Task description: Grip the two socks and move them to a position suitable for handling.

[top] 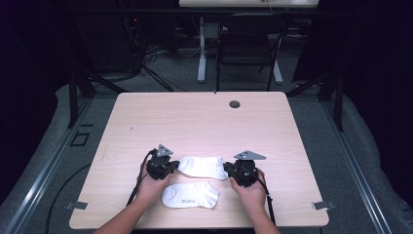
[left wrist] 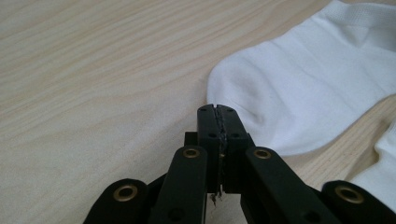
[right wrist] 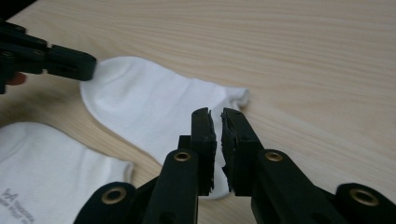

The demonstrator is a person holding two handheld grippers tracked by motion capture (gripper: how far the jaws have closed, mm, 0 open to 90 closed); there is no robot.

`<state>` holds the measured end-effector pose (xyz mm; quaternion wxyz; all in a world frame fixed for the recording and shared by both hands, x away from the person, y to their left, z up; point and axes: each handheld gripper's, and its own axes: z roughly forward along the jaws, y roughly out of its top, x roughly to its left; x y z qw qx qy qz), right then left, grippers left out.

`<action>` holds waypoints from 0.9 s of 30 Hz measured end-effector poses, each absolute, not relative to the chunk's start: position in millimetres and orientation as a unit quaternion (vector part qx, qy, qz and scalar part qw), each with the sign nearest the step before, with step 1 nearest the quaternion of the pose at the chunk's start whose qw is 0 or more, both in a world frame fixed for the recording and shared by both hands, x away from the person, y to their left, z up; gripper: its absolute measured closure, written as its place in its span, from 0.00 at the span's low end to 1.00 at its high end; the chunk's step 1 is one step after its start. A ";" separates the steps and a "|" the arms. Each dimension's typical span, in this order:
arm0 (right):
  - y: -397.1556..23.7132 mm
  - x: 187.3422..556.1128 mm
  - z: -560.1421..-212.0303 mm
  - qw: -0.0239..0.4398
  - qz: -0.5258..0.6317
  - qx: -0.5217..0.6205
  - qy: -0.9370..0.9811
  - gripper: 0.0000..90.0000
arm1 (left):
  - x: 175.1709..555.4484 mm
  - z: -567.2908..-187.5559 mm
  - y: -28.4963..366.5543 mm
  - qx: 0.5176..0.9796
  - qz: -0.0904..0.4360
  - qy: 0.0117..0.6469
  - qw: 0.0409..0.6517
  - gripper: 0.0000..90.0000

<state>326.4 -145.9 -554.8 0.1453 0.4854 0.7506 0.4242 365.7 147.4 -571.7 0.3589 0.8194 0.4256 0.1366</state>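
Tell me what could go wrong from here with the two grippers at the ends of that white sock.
1. The left gripper is shut at the toe of the far sock; whether it pinches fabric is unclear, so a lift may leave that end behind.
2. The right gripper shows a narrow gap over the cuff end; it may hold nothing.
3. The near sock lies close by and could be dragged along.

High view: you look forward and down on the whole bench [top: 204, 117] from above your side. Left and right gripper views: each camera rides low and close, sighting along its own tongs just above the bench surface. All three views share the upper white sock [top: 203, 166] [left wrist: 299, 93] [right wrist: 154, 112].
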 end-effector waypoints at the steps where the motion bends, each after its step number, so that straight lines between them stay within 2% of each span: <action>1: -145.9 326.4 -554.8 0.145 0.424 0.485 0.751 0.92 | 365.7 -571.9 147.4 0.819 0.136 0.426 0.359 0.99; 8: -127.4 338.1 -569.9 0.152 0.393 0.472 0.775 0.93 | 365.8 -572.2 147.3 0.820 0.137 0.425 0.358 0.99; 23: -143.8 348.0 -581.4 0.156 0.370 0.513 0.759 0.96 | 364.9 -574.1 151.4 0.821 0.139 0.429 0.350 0.99; 27: -143.3 344.6 -575.7 0.150 0.378 0.506 0.761 0.92 | 361.9 -571.6 152.8 0.817 0.141 0.425 0.363 0.94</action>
